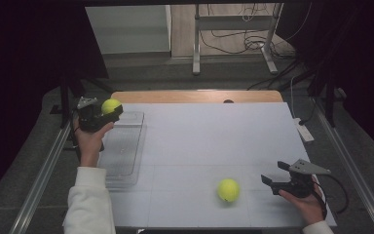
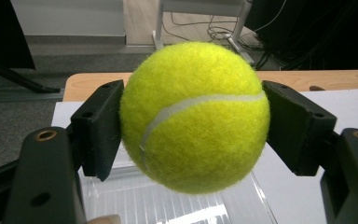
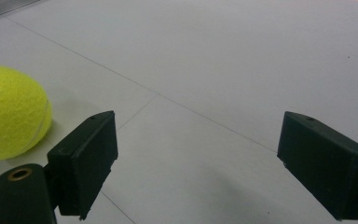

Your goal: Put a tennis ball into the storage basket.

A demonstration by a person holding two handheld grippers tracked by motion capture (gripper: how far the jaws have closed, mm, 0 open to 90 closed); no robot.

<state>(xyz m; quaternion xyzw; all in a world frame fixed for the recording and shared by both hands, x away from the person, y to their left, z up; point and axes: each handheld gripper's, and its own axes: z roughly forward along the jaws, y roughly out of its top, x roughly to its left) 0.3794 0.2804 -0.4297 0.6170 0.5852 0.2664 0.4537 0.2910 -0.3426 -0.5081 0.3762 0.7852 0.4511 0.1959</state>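
Closest to the person's side, the right tool sits low over the white table, held in the right hand near the front right corner. Its two black jaws are spread wide with nothing between them, just bare tabletop in the right gripper view. Just to its left there's a fuzzy yellow-green tennis ball lying on the table, near the tool but not touching it; in the right gripper view this loose ball sits just outside the jaw on the left of the picture.

Further back on the left side, the left hand, in a white sleeve, holds the left tool up off the surface. That one is pinching a second fuzzy yellow-green tennis ball with a white seam, one pad pressed on each side, so the ball hangs in the air. Right below it is a clear ribbed plastic tray along the table's left edge.

Past the white sheet you can see a strip of wooden table edge, then grey floor with a metal stand and some cables at the back.
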